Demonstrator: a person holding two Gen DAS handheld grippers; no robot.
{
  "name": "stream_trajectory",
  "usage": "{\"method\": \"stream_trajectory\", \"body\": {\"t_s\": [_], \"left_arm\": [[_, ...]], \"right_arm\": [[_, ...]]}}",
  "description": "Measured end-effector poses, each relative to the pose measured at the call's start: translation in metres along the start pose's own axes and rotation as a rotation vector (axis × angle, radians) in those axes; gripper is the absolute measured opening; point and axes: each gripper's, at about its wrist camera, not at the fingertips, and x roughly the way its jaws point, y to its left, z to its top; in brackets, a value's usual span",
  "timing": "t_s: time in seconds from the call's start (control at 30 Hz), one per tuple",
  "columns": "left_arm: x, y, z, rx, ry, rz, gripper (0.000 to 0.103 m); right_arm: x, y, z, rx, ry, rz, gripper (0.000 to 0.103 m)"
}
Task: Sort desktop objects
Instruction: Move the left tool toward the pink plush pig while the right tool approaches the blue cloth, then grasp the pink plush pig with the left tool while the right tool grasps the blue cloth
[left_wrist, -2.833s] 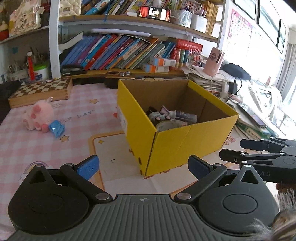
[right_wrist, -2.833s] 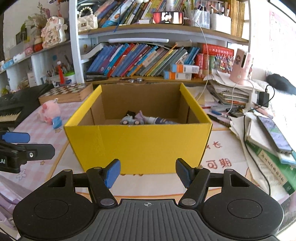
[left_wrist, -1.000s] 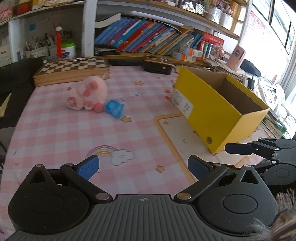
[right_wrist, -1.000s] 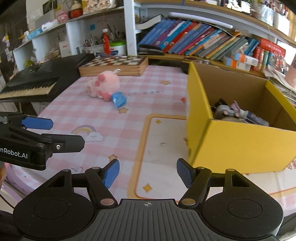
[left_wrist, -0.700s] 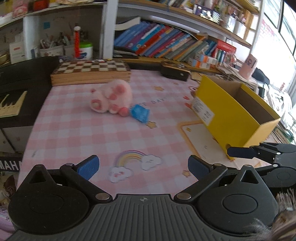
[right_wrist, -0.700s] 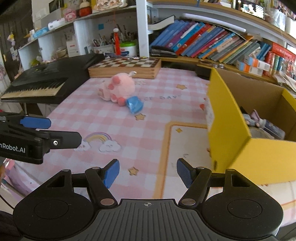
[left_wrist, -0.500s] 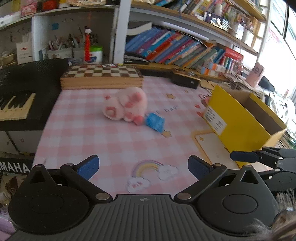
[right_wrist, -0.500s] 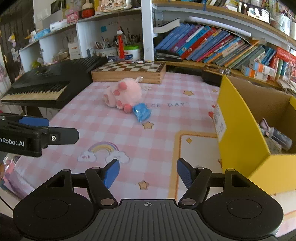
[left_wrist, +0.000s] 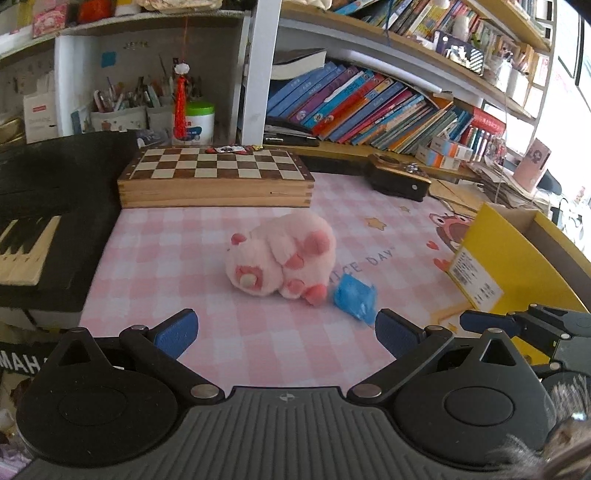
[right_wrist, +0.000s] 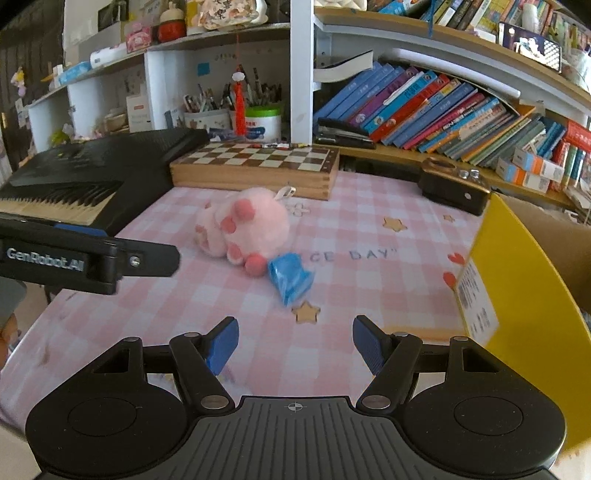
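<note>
I have both grippers spread wide with nothing in them. The pink plush toy (left_wrist: 282, 254) lies on the table (left_wrist: 177, 254) straight ahead of my left gripper (left_wrist: 284, 330), with the small blue packet (left_wrist: 354, 301) touching its right side. My right gripper (right_wrist: 293, 341) points more at the packet (right_wrist: 290, 277), so I judge left for the toy, right for the packet; the yellow box (right_wrist: 517, 291) waits to the right.

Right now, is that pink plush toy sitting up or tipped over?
Tipped over. The pink plush toy lies on the checked mat with its paw pads turned sideways toward the cameras, its foot touching a blue packet.
</note>
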Motion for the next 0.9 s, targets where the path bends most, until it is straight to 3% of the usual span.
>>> {"method": "stream_trajectory", "body": {"t_s": [0.23, 0.7, 0.83, 0.9], "left_arm": [[0.042, 0.003, 0.020, -0.019, -0.017, -0.001, 0.103], [0.118, -0.003, 0.041, 0.041, 0.054, 0.021, 0.103], [0.131, -0.005, 0.041, 0.048, 0.067, 0.022, 0.103], [0.137, -0.004, 0.041, 0.047, 0.077, 0.021, 0.100]], "right_arm": [[0.037, -0.004, 0.013, -0.010, 0.019, 0.001, 0.069], [0.086, -0.008, 0.020, -0.024, 0.057, 0.027, 0.068], [0.094, -0.007, 0.022, -0.012, 0.071, 0.039, 0.057], [0.095, -0.008, 0.022, -0.003, 0.062, 0.051, 0.047]]}}
